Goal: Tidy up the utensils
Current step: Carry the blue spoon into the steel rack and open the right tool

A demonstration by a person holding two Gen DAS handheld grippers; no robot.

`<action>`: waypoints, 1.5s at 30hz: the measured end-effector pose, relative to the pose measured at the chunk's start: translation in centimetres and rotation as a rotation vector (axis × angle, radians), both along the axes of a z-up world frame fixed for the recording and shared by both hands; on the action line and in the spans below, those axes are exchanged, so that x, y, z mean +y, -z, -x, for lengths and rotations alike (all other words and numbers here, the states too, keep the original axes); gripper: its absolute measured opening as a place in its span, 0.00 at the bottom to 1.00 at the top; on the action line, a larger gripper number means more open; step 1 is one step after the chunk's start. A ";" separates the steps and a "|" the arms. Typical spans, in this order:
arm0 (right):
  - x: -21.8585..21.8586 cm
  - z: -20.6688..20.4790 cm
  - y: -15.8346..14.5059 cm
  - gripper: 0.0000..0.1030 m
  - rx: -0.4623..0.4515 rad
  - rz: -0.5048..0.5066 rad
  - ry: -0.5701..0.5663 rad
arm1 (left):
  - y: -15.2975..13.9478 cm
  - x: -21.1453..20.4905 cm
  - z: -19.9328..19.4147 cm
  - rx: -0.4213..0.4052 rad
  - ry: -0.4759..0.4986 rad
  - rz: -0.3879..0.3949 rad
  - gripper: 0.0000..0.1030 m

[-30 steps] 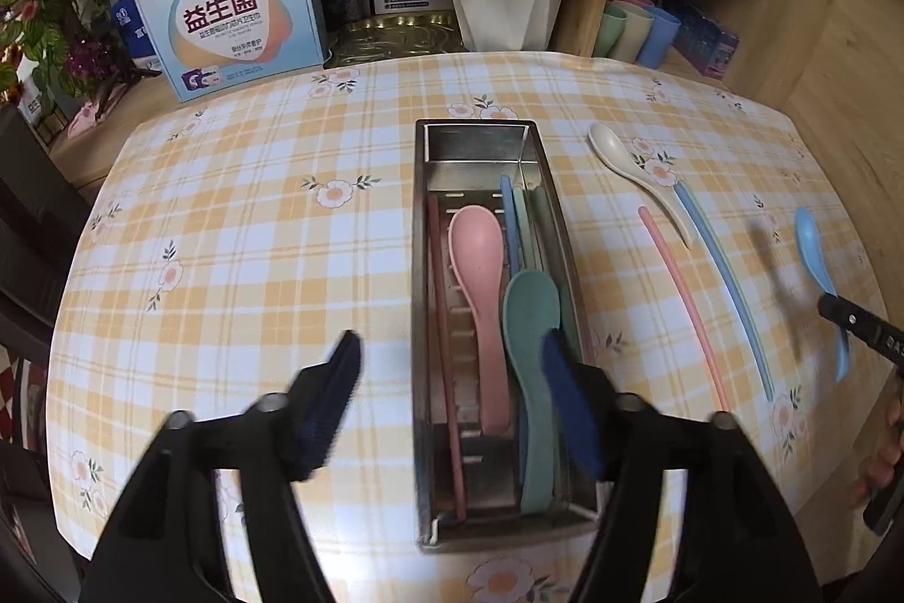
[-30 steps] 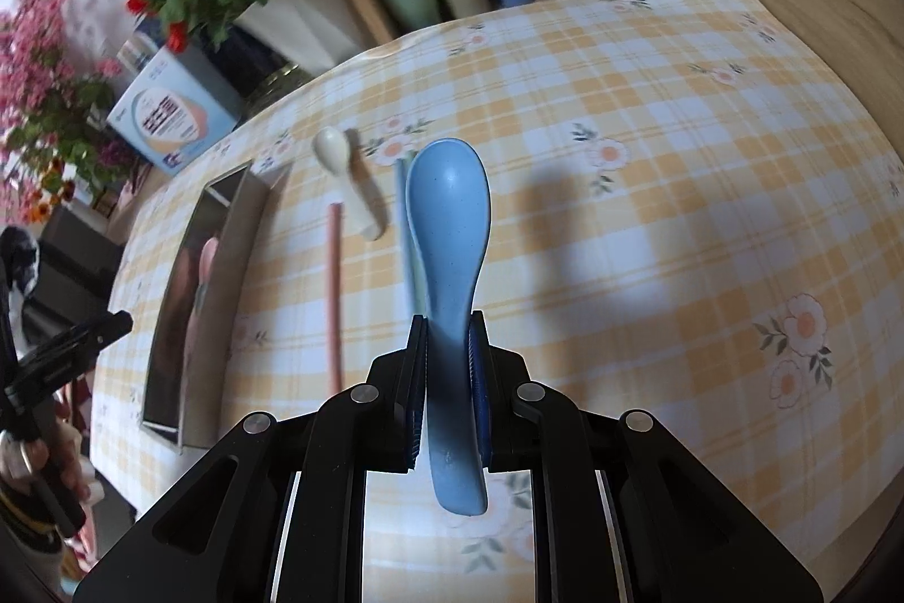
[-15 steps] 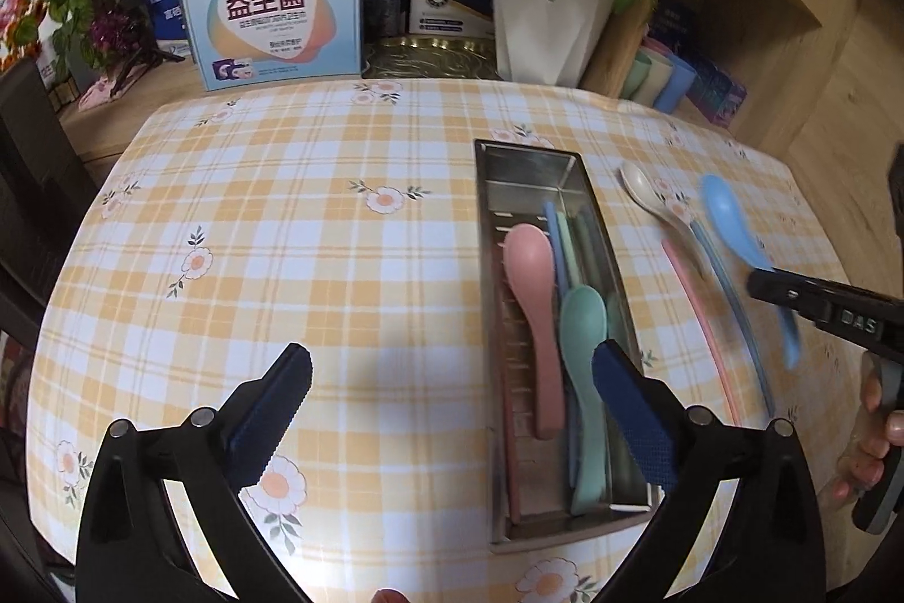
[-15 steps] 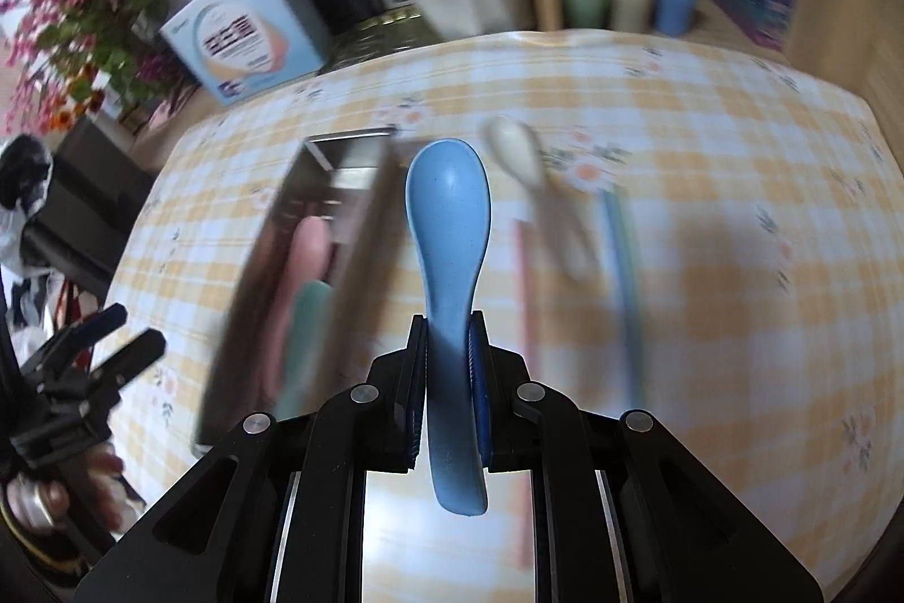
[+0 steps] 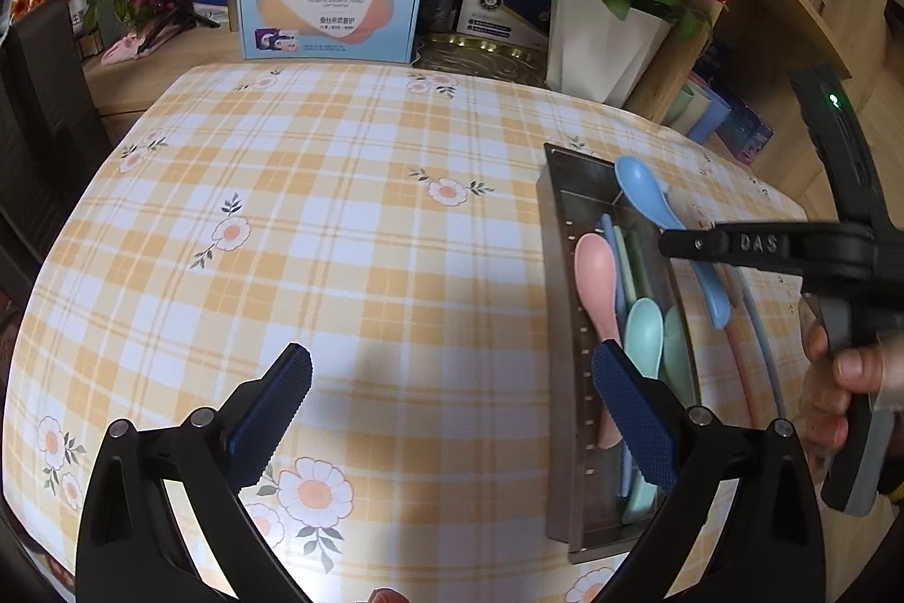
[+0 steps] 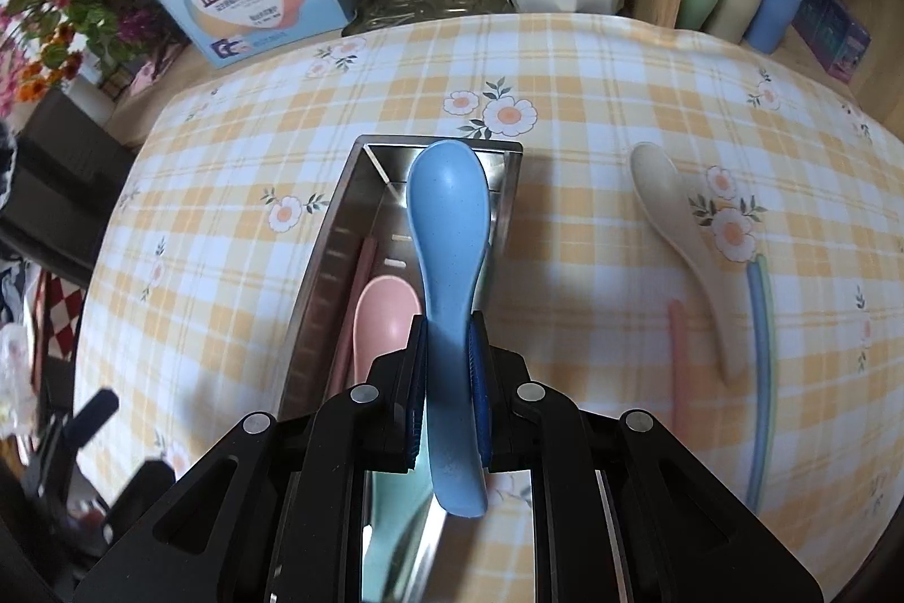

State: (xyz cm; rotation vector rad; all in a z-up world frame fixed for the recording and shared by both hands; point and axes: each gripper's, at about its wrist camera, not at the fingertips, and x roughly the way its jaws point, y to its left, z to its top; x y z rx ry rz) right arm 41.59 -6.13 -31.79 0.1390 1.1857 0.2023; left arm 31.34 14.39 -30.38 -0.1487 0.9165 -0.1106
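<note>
While the right gripper (image 6: pixel 446 365) pinches the blue spoon (image 6: pixel 449 230) above the steel tray (image 6: pixel 316 298), the left gripper (image 5: pixel 452 411), jaws just spread and empty, hovers beside it; a skewed release could leave the spoon straddling the rim.

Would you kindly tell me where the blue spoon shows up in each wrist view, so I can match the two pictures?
Left wrist view: the blue spoon sits at right of centre, clamped in the right hand-held gripper, its bowl over the far end of the metal tray.
Right wrist view: the blue spoon runs up the centre, above the tray.
Shared landmark: the pink spoon in the tray.
</note>
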 end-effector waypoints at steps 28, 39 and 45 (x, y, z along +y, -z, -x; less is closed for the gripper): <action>-0.4 -0.9 1.1 0.15 0.041 -0.090 0.038 | 0.0 -0.1 0.4 0.012 -0.005 -0.001 0.94; -1.0 -0.2 -0.3 0.15 0.003 -0.125 0.030 | -0.8 -0.4 0.8 0.010 -0.005 -0.015 0.94; -3.4 1.5 -1.3 0.15 -0.051 -0.116 0.040 | -1.7 -1.5 1.0 0.005 -0.006 -0.023 0.94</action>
